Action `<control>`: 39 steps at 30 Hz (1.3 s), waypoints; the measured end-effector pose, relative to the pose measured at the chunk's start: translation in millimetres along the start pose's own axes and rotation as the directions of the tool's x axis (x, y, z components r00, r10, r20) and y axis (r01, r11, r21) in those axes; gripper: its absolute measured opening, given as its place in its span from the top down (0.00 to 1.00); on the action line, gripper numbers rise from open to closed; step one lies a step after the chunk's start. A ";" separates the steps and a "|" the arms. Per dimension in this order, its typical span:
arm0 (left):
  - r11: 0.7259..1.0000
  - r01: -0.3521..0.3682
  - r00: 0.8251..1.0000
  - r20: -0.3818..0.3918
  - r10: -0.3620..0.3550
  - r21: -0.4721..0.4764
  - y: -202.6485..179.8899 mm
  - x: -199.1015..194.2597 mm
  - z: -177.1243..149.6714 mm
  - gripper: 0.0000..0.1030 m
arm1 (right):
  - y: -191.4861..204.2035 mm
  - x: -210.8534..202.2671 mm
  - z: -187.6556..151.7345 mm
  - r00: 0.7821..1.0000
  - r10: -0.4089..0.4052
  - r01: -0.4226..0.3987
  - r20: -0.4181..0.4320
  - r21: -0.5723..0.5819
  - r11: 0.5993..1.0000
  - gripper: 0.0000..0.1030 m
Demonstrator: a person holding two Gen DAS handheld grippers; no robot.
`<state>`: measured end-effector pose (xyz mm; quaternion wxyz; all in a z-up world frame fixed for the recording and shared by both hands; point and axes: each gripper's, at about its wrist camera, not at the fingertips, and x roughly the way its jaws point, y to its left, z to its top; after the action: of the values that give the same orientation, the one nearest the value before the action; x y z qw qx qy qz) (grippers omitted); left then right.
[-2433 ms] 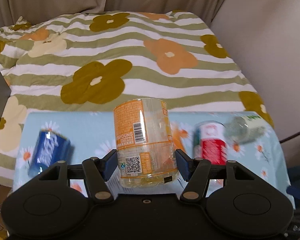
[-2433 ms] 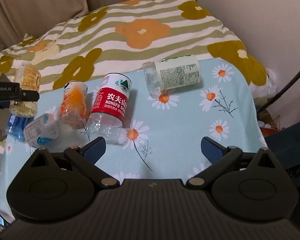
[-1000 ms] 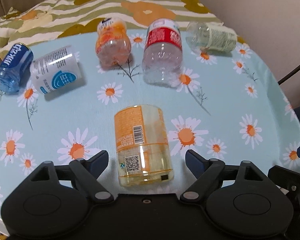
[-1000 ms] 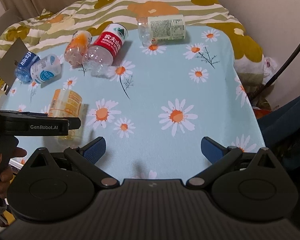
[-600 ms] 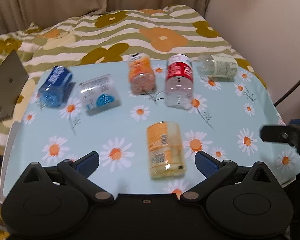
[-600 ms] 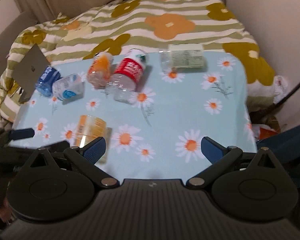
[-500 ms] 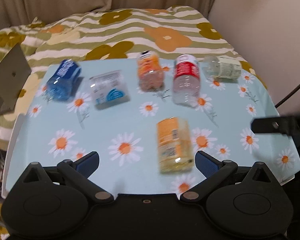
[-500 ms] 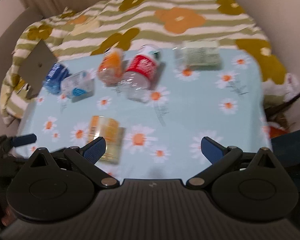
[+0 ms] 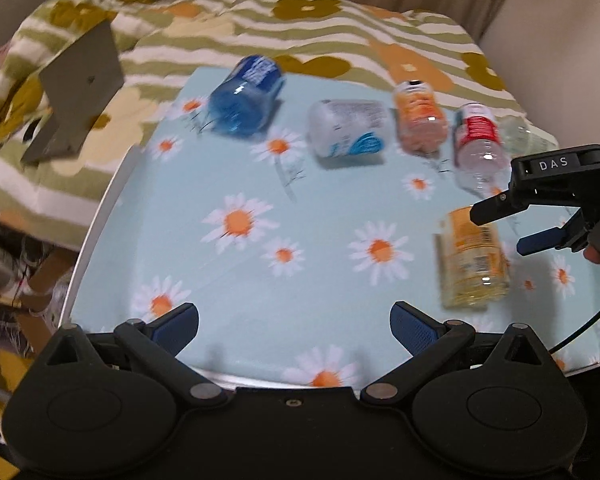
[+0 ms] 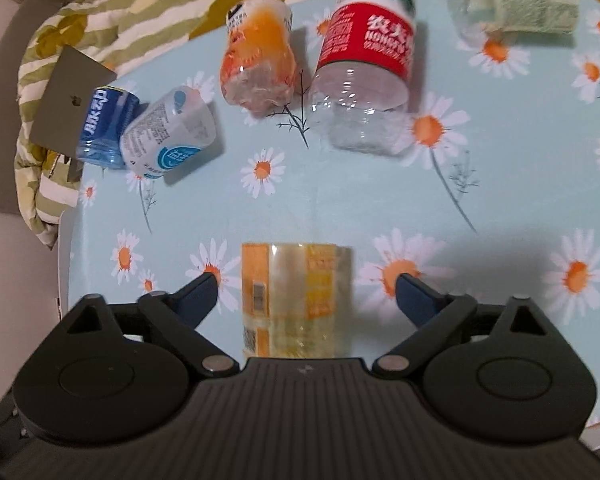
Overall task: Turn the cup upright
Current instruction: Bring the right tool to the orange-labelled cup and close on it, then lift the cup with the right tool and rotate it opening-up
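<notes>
An orange-labelled clear plastic cup (image 10: 296, 300) stands on the daisy-print tablecloth (image 10: 500, 208). My right gripper (image 10: 306, 292) is open, with its fingers on either side of the cup and not touching it. In the left wrist view the same cup (image 9: 472, 256) is at the right, with the right gripper (image 9: 516, 224) above and around it. My left gripper (image 9: 294, 324) is open and empty over the table's near edge, well left of the cup.
Several cut bottle cups lie on their sides along the back: blue (image 10: 104, 132), white-blue (image 10: 168, 136), orange (image 10: 260, 60), red (image 10: 364, 60) and pale green (image 10: 516, 0). A grey laptop (image 9: 76, 88) leans on the striped flowered blanket (image 9: 340, 32) at the left.
The left gripper let go of the orange-labelled cup, left it standing, and pulled back to the left. The right gripper came in low and now has its open fingers around that cup.
</notes>
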<state>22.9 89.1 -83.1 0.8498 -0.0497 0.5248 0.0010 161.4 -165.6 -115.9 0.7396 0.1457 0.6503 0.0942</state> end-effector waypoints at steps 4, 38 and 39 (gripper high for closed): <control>1.000 0.005 1.000 -0.010 -0.005 -0.029 13.5 2.2 -2.1 0.00 | 4.5 9.8 4.3 1.000 -0.017 0.017 -0.012 0.004 1.000 0.06; 1.000 -0.008 0.999 0.050 0.008 -0.007 24.8 3.4 4.9 0.00 | 41.7 15.8 -92.8 0.647 -0.081 0.248 0.759 -0.109 0.962 0.29; 1.000 -0.014 0.999 0.049 0.014 0.002 24.9 4.3 3.0 0.00 | 42.3 18.5 -95.9 0.632 -0.081 0.254 0.771 -0.107 0.961 0.28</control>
<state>26.1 113.9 -87.7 0.8625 -0.0452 0.5041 0.0075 71.2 -110.9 -129.6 0.9598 0.0331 0.2780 0.0217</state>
